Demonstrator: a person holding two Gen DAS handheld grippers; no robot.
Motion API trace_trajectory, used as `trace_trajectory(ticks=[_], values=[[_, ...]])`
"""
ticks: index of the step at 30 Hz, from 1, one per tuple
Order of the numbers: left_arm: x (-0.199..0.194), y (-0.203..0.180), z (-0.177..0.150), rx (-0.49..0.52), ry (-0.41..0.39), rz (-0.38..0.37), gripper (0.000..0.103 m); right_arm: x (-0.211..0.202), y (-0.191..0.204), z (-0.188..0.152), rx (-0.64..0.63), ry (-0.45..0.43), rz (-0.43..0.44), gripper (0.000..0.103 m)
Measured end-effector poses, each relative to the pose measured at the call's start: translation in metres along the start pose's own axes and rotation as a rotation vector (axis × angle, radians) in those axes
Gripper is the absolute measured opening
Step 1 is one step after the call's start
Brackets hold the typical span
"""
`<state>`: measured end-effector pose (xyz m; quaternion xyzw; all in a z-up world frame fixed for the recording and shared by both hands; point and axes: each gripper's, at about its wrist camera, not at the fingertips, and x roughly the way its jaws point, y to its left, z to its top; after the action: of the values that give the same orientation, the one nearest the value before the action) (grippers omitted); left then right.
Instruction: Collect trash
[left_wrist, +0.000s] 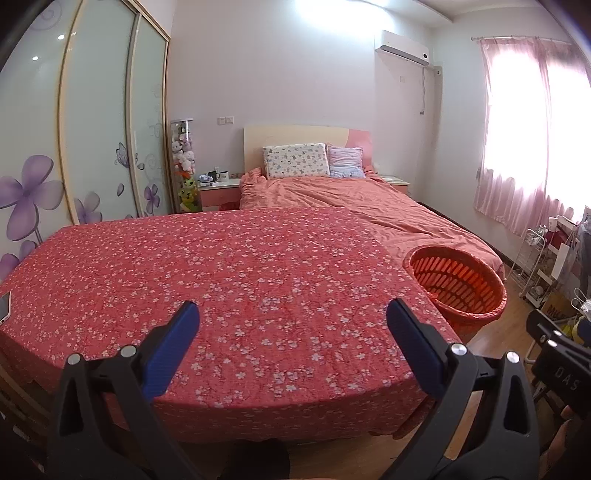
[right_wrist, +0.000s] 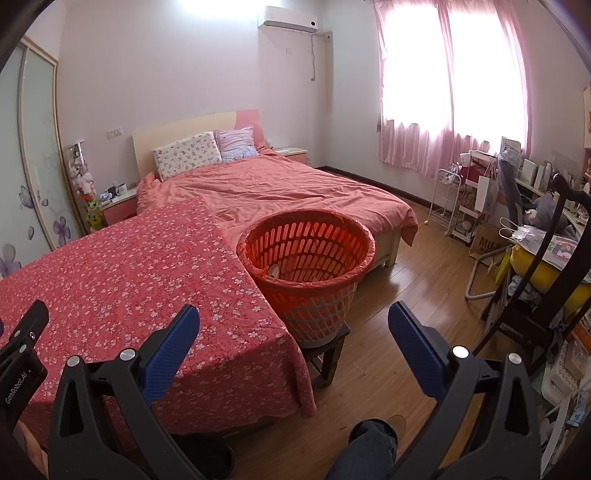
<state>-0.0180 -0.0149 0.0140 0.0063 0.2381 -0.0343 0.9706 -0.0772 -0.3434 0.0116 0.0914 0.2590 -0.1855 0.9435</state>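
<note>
An orange slotted basket (right_wrist: 308, 273) lined with an orange bag stands on a small dark stool (right_wrist: 327, 356) at the right end of a table under a red flowered cloth (left_wrist: 229, 280). Something pale lies at the basket's bottom (right_wrist: 274, 272). The same basket (left_wrist: 458, 286) shows at right in the left wrist view. My left gripper (left_wrist: 291, 314) hangs open over the near part of the cloth, holding nothing. My right gripper (right_wrist: 293, 315) is open too, above the table's corner and the basket's near side. No loose trash shows on the cloth.
A bed (right_wrist: 280, 192) with a pink cover lies behind the table. A phone (left_wrist: 4, 306) rests at the table's left edge. A white wire rack (right_wrist: 448, 201), a dark chair (right_wrist: 535, 295) and cluttered shelves stand at right. Wooden floor (right_wrist: 406, 280) spreads beyond the basket. A person's trouser leg (right_wrist: 365, 450) shows below.
</note>
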Motion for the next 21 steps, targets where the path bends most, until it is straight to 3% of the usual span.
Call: trace_trajectory(ticks=[21], values=[[0.0070, -0.0103, 0.0091, 0.011, 0.006, 0.000, 0.099, 0.0032, 0.0022, 0.0009, -0.003, 0.005, 0.011, 0.101]])
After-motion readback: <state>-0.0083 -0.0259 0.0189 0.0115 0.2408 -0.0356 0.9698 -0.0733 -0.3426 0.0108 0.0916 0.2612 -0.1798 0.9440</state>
